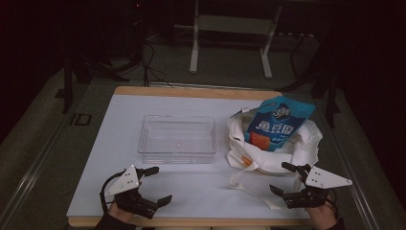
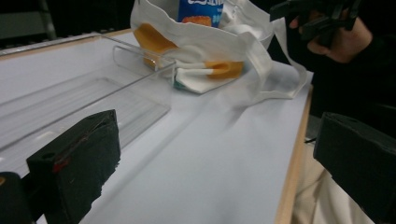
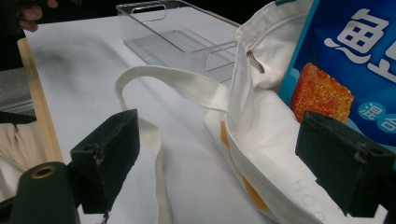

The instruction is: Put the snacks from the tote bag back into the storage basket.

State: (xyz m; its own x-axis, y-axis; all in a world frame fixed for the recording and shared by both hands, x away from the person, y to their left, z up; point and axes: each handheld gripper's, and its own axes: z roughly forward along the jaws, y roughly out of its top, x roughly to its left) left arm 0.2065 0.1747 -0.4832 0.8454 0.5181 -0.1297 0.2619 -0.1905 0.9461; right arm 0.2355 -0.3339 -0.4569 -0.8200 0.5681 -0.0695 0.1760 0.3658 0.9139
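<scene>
The white tote bag [image 1: 268, 148], holding a blue snack packet [image 1: 275, 123], is located at 11 o'clock from the right gripper [image 1: 287, 179]. Both the right and left gripper [image 1: 155, 184] are held apart, empty.

My left gripper [image 1: 153, 187] and right gripper [image 1: 287, 178] are matte black, each topped by a pale grey three-cornered plate dotted with small screws. A black cable loops at nine o'clock of the left one. My sleeves are dark.

Clear plastic tray [image 1: 176, 140], white table [image 1: 143, 191]
</scene>
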